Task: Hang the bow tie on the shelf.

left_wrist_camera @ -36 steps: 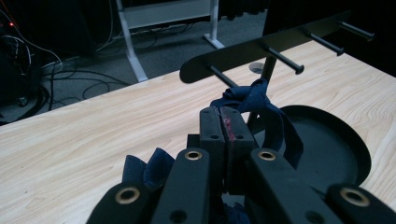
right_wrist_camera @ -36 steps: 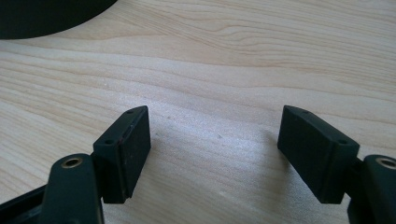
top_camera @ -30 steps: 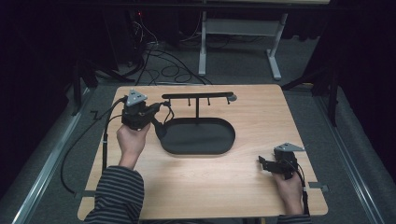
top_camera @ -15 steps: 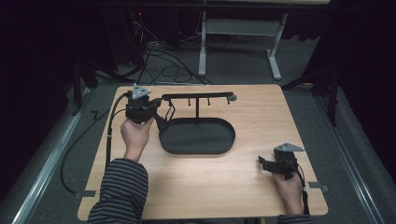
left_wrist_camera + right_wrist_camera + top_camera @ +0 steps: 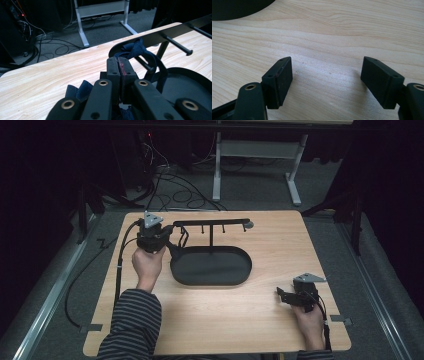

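Left gripper (image 5: 119, 65), jaws pinched tight on a dark blue fabric loop (image 5: 140, 48), is right up at the near end of the black rack (image 5: 210, 224). The soft, crumpled strap looks draped round the flat bar's tip beside a thin round peg (image 5: 178, 46) (hooked or not, I cannot tell), so the hanging seems nearly done with release left. Right gripper (image 5: 327, 80), jaws spread and empty, rests on pale woodgrain table (image 5: 260, 320), well away from the rack and its smooth oval base tray (image 5: 210, 266).
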